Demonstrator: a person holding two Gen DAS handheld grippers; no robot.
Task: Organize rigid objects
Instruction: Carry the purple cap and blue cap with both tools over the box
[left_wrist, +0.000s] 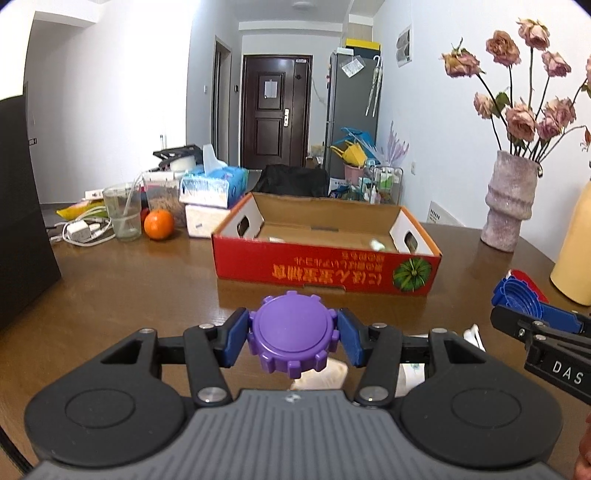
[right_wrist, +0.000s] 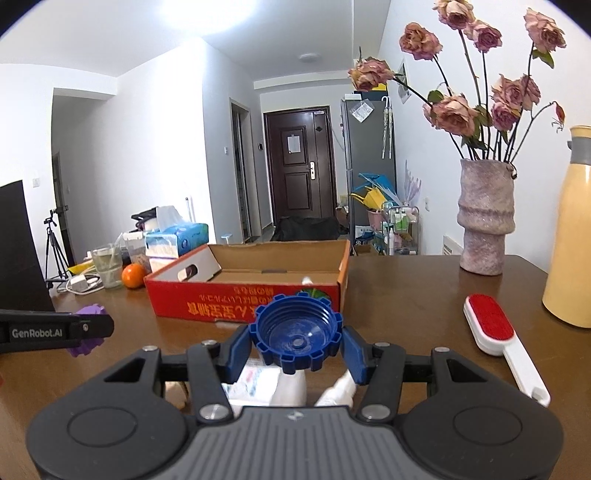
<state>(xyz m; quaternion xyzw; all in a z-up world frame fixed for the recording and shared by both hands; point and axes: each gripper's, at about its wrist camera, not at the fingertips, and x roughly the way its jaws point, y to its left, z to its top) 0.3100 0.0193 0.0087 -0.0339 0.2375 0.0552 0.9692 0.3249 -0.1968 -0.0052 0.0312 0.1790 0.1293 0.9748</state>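
Between left gripper (left_wrist: 292, 338) pads, purple cap (left_wrist: 291, 334).

My room is brightly and evenly lit; a ceiling lamp (right_wrist: 309, 56) glows, and a blown-out white patch glares above. The table (left_wrist: 147, 280) shines with reflections. Both views bend at dark corners, slightly soft.

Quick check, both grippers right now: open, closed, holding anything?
Left gripper: closed on the purple cap, flat top facing up.
Right gripper: closed on the blue cap, threaded hollow side facing up.
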